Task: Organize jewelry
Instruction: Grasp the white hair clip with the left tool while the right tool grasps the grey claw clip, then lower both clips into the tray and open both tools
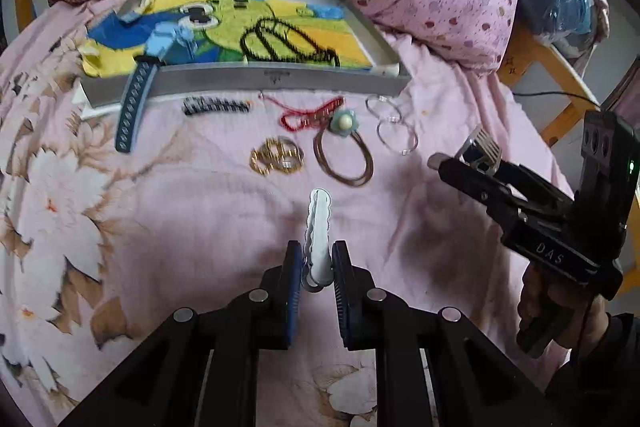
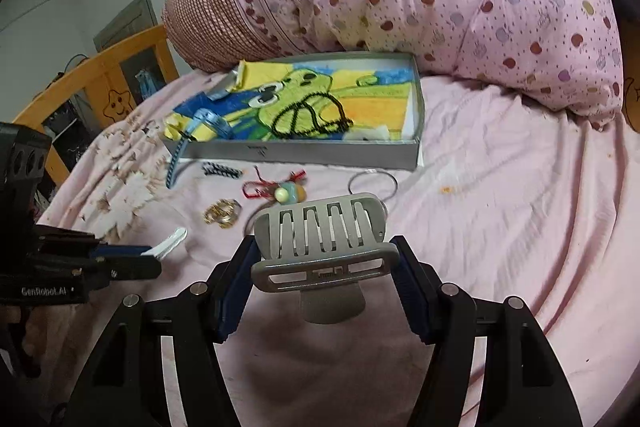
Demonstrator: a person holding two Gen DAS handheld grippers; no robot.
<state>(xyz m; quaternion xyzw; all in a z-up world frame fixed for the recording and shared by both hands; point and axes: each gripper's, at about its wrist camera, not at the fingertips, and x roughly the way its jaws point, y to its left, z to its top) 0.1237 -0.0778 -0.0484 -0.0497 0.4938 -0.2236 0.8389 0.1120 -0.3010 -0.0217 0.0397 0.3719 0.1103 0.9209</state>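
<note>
Left gripper (image 1: 317, 263) is clamped narrowly on a white scalloped hair clip (image 1: 319, 227), pinched at its hinge end so the long blade points forward, toward the grey box (image 1: 256, 77) well ahead of it. Right gripper (image 2: 326, 269) holds a grey claw clip (image 2: 320, 243) across its width, jaws spread fairly wide to take the broad body, teeth pointing away.

Between both grippers and the box, loose pieces lie on the pink bedsheet (image 2: 500, 187): gold rings (image 1: 276, 157), a brown hair tie with a flower bead (image 1: 344, 151), a red cord (image 1: 308, 115), clear hoops (image 1: 394, 125) and a black comb clip (image 1: 216, 105). A blue watch strap (image 1: 134, 107) hangs over the near wall of the box, half in. Each tool carrying one item suggests both are bound for the towel-lined box.
</note>
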